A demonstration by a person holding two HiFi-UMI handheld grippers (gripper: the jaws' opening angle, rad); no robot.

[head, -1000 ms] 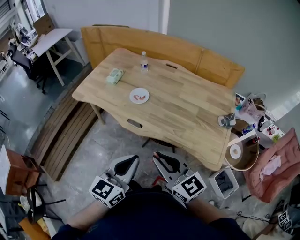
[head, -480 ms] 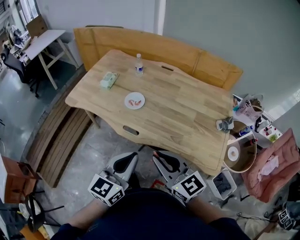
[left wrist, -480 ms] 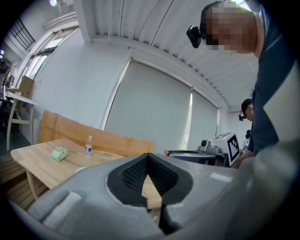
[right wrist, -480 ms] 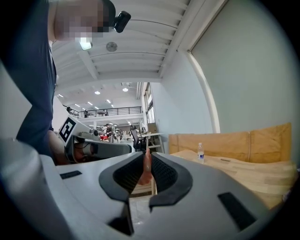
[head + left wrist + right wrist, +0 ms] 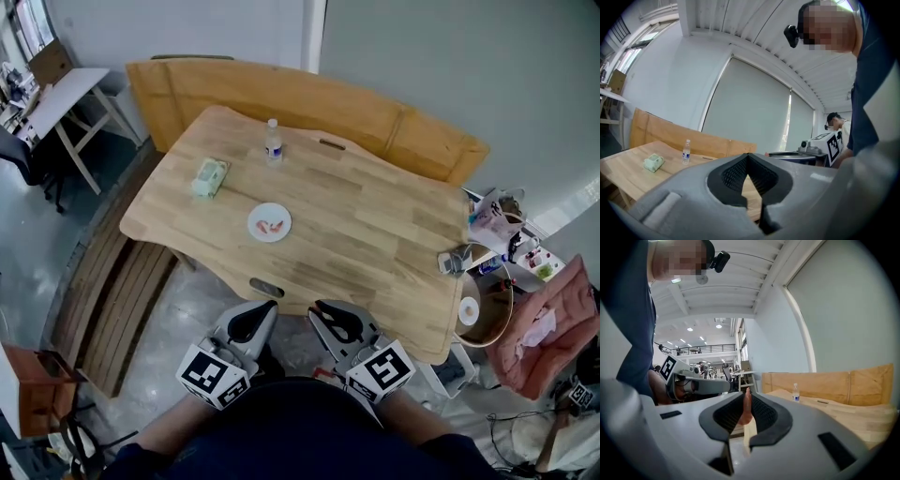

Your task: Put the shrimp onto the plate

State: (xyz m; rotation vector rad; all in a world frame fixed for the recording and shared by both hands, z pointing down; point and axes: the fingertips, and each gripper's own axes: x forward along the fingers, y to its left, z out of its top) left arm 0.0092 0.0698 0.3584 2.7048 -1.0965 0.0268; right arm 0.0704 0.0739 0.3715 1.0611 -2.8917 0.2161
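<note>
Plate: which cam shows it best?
Head view: the whole plate from above, on the table, with reddish pieces on it. Neither gripper view shows it, only the table's far part and the bottle.

Layout, near to far. I am holding the left tool (image 5: 270, 307) and the right tool (image 5: 316, 309) side by side, just short of the table's (image 5: 375, 234) near edge. A shrimp (image 5: 746, 409) is standing between the right tool's jaws. On the table ahead, the plate (image 5: 269, 223) is carrying more shrimp (image 5: 273, 226). The packet (image 5: 209, 176) is lying to its far left, and the bottle (image 5: 273, 142) is standing behind it. A bench (image 5: 309, 98) is running along the far side.
</note>
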